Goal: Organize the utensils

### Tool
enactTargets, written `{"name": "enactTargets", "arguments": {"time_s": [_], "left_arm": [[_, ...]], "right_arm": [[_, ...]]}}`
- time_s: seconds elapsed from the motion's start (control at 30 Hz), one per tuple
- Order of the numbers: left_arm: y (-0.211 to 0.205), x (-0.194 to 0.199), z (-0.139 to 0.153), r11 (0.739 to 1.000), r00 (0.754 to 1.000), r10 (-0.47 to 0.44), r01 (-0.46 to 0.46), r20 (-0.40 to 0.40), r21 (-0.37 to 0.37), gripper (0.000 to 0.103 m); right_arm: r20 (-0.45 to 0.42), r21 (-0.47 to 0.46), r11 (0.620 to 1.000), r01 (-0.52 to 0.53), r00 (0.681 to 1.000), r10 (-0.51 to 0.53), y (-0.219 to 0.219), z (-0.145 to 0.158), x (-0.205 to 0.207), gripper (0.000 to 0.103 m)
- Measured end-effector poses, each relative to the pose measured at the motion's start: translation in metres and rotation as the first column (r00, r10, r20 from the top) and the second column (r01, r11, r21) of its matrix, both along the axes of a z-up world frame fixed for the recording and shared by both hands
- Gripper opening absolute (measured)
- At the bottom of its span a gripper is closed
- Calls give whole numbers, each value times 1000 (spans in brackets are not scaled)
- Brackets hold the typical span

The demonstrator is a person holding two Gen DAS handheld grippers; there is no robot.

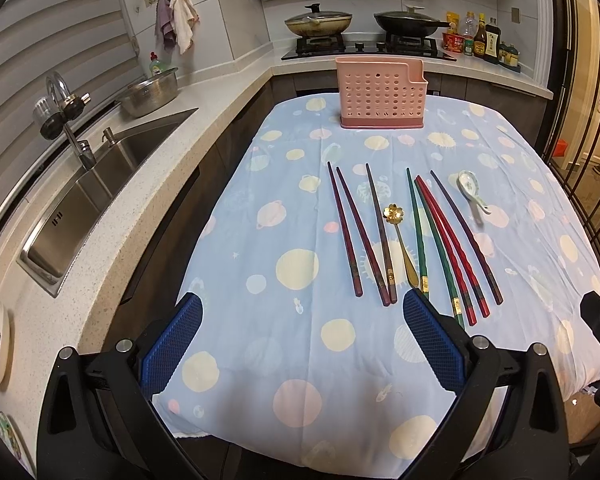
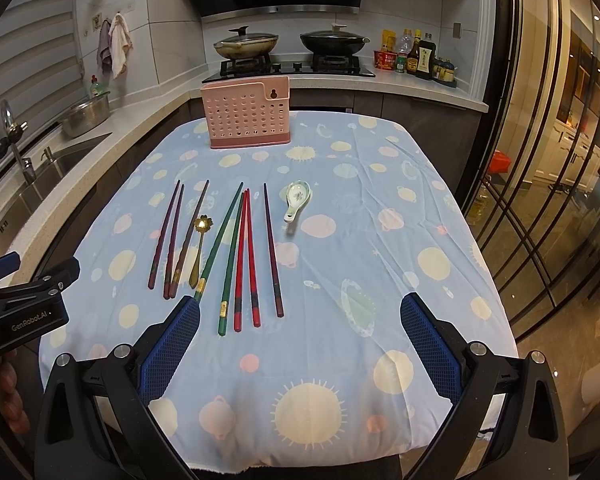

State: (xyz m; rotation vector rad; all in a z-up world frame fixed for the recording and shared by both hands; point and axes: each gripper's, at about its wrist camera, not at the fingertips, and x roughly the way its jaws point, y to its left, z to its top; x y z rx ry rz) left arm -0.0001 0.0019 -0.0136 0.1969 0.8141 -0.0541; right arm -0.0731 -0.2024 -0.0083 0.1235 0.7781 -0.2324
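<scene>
Kitchen table's planet-print cloth [image 1: 300, 360] bears chopsticks [image 2: 240, 264].

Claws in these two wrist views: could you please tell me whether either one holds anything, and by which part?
Nothing is held: the left claw and right claw both hang open above the blue patterned tablecloth.

A pink perforated utensil holder [image 2: 246, 118] stood upright at the far end of the table. Nearer, chopsticks lay side by side, pointing away: three dark brown-red ones [image 2: 172, 240], two green [image 2: 224, 252], two bright red [image 2: 246, 256] and one dark purple [image 2: 273, 250]. A gold flower-shaped spoon [image 2: 199, 248] lay between brown and green. A white ceramic spoon [image 2: 296, 200] lay apart at the right.
</scene>
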Motion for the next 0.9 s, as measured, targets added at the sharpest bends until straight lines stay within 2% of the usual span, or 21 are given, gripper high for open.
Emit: {"name": "enactTargets", "arguments": {"time_s": [0.9], "left_arm": [[0, 1, -2, 1000, 1000, 1, -1, -4, 0, 96]], "right_arm": [[-7, 6, 1000, 0, 1000, 0, 2, -1, -2, 96]]}}
